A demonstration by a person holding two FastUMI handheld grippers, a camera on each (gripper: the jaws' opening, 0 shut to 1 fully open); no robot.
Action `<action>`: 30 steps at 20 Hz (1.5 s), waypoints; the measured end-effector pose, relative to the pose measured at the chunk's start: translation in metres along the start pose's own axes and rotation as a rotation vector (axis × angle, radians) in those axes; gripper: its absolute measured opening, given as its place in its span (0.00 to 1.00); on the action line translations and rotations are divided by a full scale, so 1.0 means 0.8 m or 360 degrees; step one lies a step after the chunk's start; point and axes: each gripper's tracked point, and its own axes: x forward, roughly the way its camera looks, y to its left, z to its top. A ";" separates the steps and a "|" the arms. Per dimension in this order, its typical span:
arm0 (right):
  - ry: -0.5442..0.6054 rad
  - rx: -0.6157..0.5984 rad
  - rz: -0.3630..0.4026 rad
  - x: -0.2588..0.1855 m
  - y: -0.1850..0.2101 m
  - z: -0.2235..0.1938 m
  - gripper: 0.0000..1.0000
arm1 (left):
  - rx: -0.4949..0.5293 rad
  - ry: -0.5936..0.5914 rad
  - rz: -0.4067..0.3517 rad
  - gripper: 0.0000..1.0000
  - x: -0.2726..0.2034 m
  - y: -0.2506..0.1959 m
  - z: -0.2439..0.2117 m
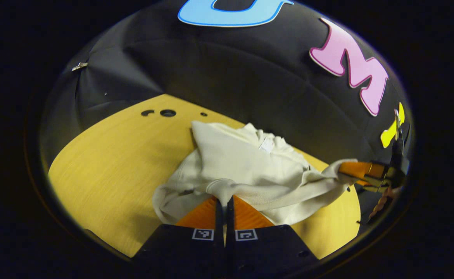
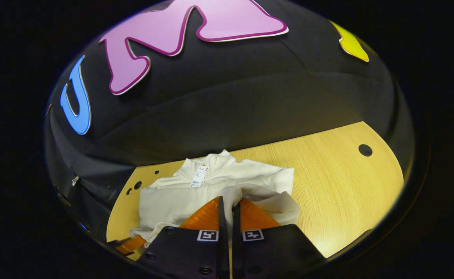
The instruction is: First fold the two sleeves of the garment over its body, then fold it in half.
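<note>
One garment (image 1: 246, 166) lies on the bench (image 1: 106, 174), its near hem pinched by two claws, left claw (image 1: 224, 201) and right claw (image 2: 228, 203).

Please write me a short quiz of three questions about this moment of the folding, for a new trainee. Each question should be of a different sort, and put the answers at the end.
1. True or false: the left tool is shut on the hem of the cream garment.
2. Multiple choice: where does the garment's paper tag sit? A) near the collar B) on a cuff C) on the table
3. Fill in: in the left gripper view, the right tool grips the garment's edge at the ____ side of the picture.

Key: 1 true; 2 A; 3 right
</note>
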 end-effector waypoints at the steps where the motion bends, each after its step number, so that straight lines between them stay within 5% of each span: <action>1: -0.0003 0.0003 -0.0007 0.003 -0.003 0.002 0.08 | 0.0022 -0.0031 -0.0009 0.06 0.007 -0.005 0.018; 9: -0.0035 -0.0060 -0.0067 0.058 -0.022 0.021 0.07 | 0.0197 -0.0070 -0.0120 0.06 0.094 -0.032 0.109; 19: -0.0071 -0.0248 -0.0171 0.121 -0.038 0.000 0.12 | 0.0318 0.0054 -0.0127 0.08 0.181 -0.011 0.088; 21: -0.0064 -0.0263 -0.0151 0.118 -0.035 -0.002 0.21 | 0.0401 0.0040 -0.0132 0.21 0.176 -0.014 0.093; 23: -0.0063 -0.0285 -0.0131 0.108 -0.030 -0.002 0.34 | 0.0502 -0.0035 -0.0048 0.52 0.165 -0.008 0.112; 26: -0.0132 -0.0323 -0.0142 0.077 -0.023 0.011 0.79 | 0.0580 -0.0125 -0.0012 0.98 0.133 -0.013 0.140; 27: -0.0154 -0.0339 -0.0170 0.061 -0.026 0.018 0.96 | 0.0589 -0.0134 -0.0020 0.98 0.117 -0.014 0.145; 30: -0.0233 -0.0358 -0.0243 0.010 -0.024 0.036 0.99 | 0.0635 -0.0245 0.0011 0.98 0.063 -0.009 0.171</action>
